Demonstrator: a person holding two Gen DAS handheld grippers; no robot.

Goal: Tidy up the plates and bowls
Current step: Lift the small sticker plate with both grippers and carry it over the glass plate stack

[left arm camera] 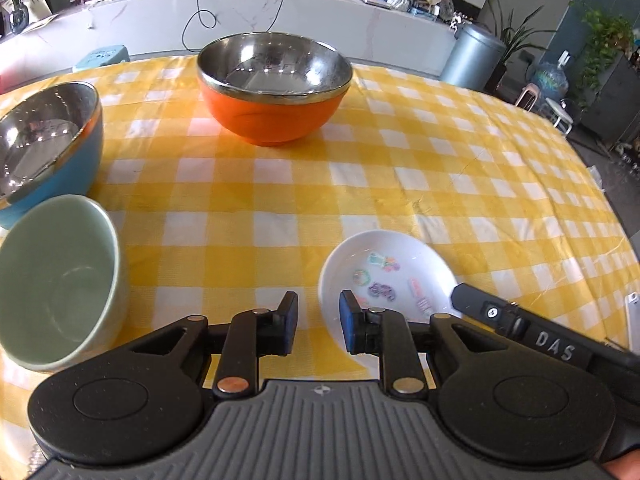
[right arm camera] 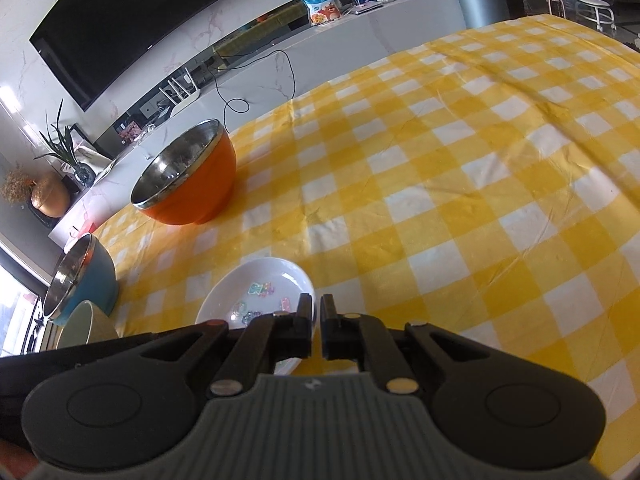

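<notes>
The left tool [left arm camera: 319,322], jaws apart and empty, sees the green bowl [left arm camera: 56,280] whole. The right tool [right arm camera: 317,328], nearly closed beside the plate [right arm camera: 256,296] and gripping nothing, alone shows the TV [right arm camera: 132,20].

A yellow-and-white checked tablecloth [left arm camera: 440,184] covers the table. On it: an orange bowl with a silver steel lining [left arm camera: 274,88], a blue steel-lined bowl [left arm camera: 48,148], a pale green ceramic bowl [left arm camera: 56,280], and a white dish [left arm camera: 390,276] (pastel cartoon prints inside).
</notes>
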